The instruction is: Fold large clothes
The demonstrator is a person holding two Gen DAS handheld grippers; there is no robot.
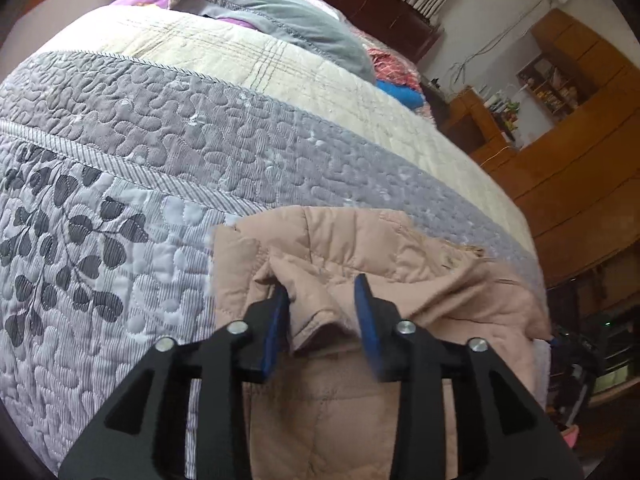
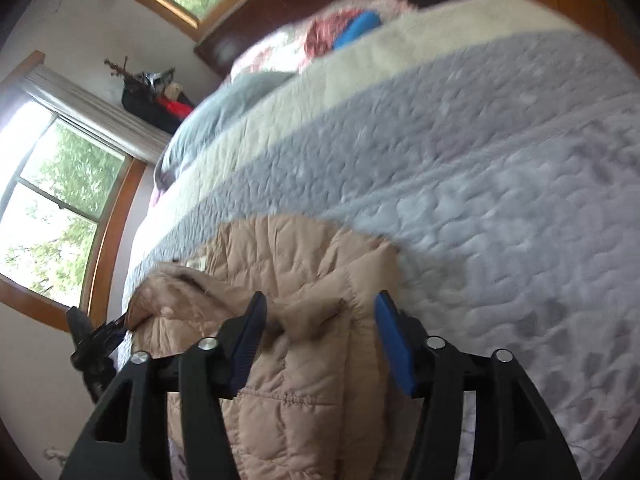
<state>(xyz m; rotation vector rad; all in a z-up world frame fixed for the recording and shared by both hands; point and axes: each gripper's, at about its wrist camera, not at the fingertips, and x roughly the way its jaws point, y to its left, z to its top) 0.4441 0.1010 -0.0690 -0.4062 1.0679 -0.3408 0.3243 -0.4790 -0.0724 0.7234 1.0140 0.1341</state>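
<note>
A beige quilted jacket (image 1: 360, 248) lies on the grey quilted bedspread (image 1: 120, 208) at the near edge of the bed. My left gripper (image 1: 322, 292) is open, its blue-padded jaws standing either side of a raised fold of the jacket. In the right wrist view the jacket (image 2: 304, 264) sits folded over below the camera. My right gripper (image 2: 320, 308) is open with a wide gap, jaws over a bunched part of the jacket. The left gripper (image 2: 96, 340) shows at the jacket's far edge in the right wrist view.
A grey pillow (image 1: 280, 12) and coloured bedding (image 1: 396, 76) lie at the head of the bed. Wooden cabinets (image 1: 580, 128) stand on the right. Windows (image 2: 52, 200) are beside the bed. The right wrist view is motion-blurred.
</note>
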